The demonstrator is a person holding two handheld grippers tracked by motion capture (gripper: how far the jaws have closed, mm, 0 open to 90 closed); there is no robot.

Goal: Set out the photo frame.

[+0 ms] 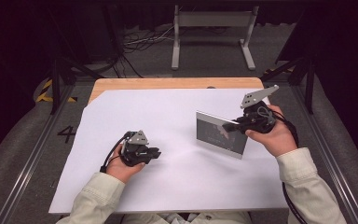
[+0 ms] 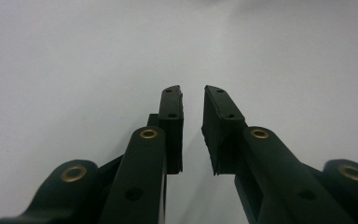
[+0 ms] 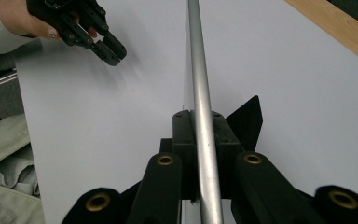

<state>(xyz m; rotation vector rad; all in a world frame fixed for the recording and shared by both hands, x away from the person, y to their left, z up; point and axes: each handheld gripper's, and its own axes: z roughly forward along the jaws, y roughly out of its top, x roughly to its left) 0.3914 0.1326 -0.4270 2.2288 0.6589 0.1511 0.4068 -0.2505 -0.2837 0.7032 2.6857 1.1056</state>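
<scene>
The left tongs point(image 1: 154, 152) rested low over the white sheet point(image 1: 168, 116) covering the surface, jaws a narrow gap apart and holding nothing. To the right, a silver-framed picture frame point(image 1: 220, 134) stood upright on the sheet, its top edge clamped by the right tongs point(image 1: 228, 125).

Left black two-jaw gripper point(image 1: 154, 153) sits low in the left hand point(image 1: 126, 165), jaws slightly apart, nothing between them. Right black gripper point(image 1: 227, 125) is raised, jaws clamped tight, right hand point(image 1: 272, 135) tilted inward.

A white sheet point(image 1: 168, 116) covers the wooden table point(image 1: 168, 83); cables point(image 1: 140, 42) lie beyond.
</scene>
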